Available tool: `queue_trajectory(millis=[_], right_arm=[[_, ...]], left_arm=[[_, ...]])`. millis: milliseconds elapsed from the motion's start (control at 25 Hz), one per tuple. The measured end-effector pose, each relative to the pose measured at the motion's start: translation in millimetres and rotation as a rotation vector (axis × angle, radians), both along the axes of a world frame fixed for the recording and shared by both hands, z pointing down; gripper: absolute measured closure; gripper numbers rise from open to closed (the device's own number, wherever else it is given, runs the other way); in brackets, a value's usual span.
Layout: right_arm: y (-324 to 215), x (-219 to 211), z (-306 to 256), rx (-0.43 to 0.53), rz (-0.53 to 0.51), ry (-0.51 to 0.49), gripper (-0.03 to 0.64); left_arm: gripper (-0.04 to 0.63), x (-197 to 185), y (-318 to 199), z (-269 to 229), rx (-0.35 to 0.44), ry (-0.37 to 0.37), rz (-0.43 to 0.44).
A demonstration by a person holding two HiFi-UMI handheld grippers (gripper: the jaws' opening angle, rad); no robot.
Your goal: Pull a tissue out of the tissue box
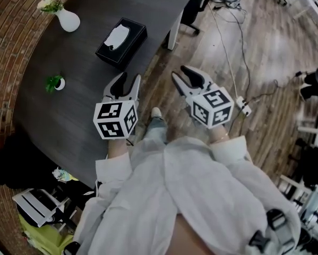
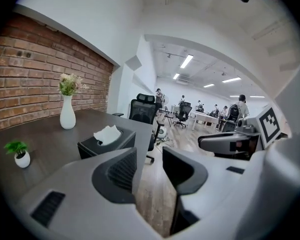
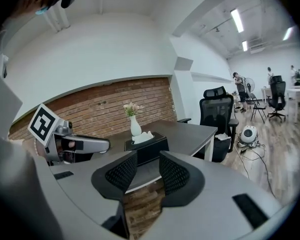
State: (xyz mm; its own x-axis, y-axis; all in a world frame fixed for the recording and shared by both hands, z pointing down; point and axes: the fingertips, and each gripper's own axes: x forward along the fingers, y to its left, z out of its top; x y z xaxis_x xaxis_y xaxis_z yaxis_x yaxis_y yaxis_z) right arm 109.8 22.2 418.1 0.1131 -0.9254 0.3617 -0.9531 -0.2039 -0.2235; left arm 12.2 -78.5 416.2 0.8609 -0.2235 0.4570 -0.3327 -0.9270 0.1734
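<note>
A black tissue box (image 1: 121,43) stands on the dark table (image 1: 68,110), with a white tissue (image 1: 117,37) poking out of its top. The box also shows in the left gripper view (image 2: 105,143) and in the right gripper view (image 3: 145,147). My left gripper (image 1: 125,85) hovers over the table's near edge, well short of the box, open and empty (image 2: 150,168). My right gripper (image 1: 190,79) hangs over the wooden floor to the right of the table, also open with nothing between its pads (image 3: 147,176). Both point toward the box.
A white vase with flowers (image 1: 67,19) stands at the table's far left and a small potted plant (image 1: 55,82) left of my left gripper. Cables and a power strip (image 1: 243,106) lie on the floor. A black office chair (image 2: 142,110) stands past the table's end.
</note>
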Motion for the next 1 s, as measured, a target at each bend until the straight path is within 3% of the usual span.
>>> queue_trajectory(millis=[440, 1000], right_arm=[[-98.8, 38.7, -2.3, -0.03, 0.026, 0.007, 0.499], [-120.6, 50.0, 17.0, -0.083, 0.025, -0.003, 0.499]], left_arm=[[0.453, 50.5, -115.0, -9.5, 0.014, 0.026, 0.033], [0.453, 55.7, -137.7, 18.0, -0.043, -0.004, 0.018]])
